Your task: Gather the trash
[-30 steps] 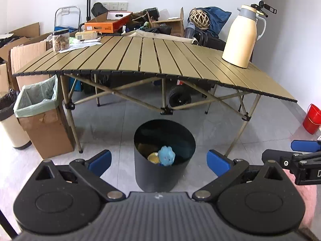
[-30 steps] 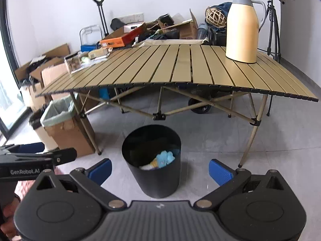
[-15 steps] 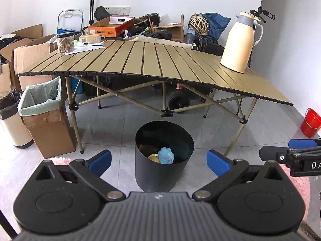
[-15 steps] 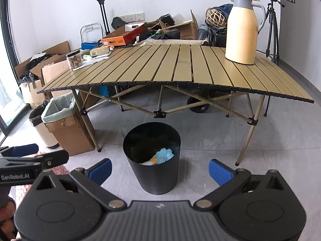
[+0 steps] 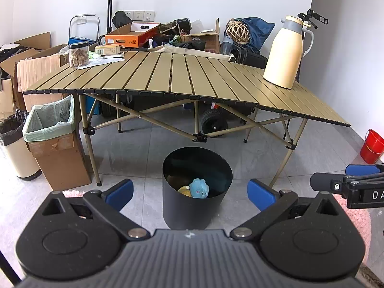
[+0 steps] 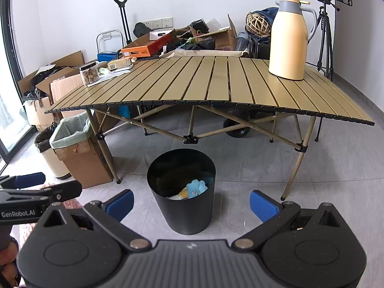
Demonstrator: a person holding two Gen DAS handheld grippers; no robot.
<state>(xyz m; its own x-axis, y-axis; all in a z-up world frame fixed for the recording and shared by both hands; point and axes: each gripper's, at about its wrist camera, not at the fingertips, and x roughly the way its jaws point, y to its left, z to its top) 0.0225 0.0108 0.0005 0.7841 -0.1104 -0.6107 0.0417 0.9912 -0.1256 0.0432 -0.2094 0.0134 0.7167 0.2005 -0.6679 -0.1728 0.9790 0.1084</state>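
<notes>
Sweeping from the left edge of the room, a cream bin with a black liner (image 5: 12,144) stands against a cardboard box lined with a pale green bag (image 5: 51,141), both beside the leg of the slatted folding table (image 5: 182,79); on that end of the tabletop sit a clear jar (image 5: 78,55) and some papers. In the middle, on the grey tiles in front of the table, stands the black trash bin (image 5: 197,192), and the trash is already inside it: a crumpled light blue piece (image 5: 199,188) on top of a yellowish scrap (image 5: 184,190), with something white showing beside them in the right wrist view. Those pieces look light, soft and easily crushed, so a gentle pinch on a raised fold would probably do; the bin itself looks rigid and light, best taken by its thin rim. The left gripper (image 5: 190,193) is spread wide with nothing between its blue pads, held well back from the bin. Further right, a cream thermos jug (image 5: 286,52) stands on the table, and a red bucket (image 5: 373,146) sits by the wall. The right gripper (image 6: 191,202) is likewise splayed and empty, pointed at the bin.
</notes>
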